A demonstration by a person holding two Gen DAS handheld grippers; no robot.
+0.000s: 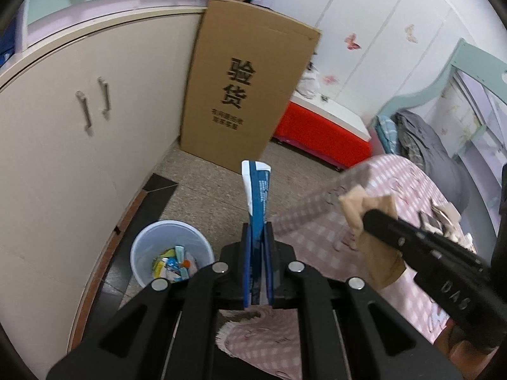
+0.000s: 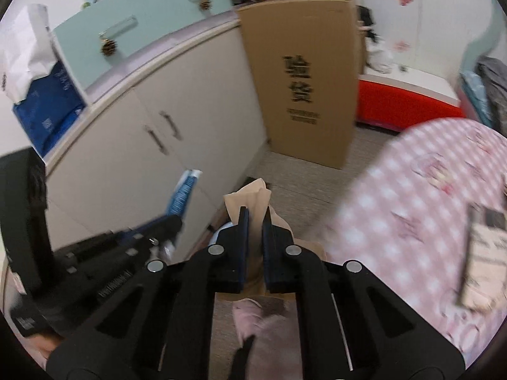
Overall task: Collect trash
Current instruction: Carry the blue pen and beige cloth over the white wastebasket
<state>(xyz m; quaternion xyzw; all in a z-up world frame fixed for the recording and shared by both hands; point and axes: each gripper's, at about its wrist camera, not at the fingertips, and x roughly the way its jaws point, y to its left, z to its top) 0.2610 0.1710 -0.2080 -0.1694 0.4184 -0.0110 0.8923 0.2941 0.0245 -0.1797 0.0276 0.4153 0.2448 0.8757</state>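
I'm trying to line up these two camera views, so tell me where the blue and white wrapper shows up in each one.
Left wrist view: the blue and white wrapper stands centre frame, clamped in the left gripper.
Right wrist view: the same wrapper sits left of centre, sticking up from that gripper.
Shared landmark: the tall cardboard box leaning against the cabinet.

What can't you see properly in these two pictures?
- Right wrist view: the bin is almost wholly hidden behind the right tool and its beige paper.
- Left wrist view: the small print on the blue wrapper is too tiny to read.
- Left wrist view: the scraps in the bin are too small to name.
- Right wrist view: the flat thing on the pink checked cloth is blurred.
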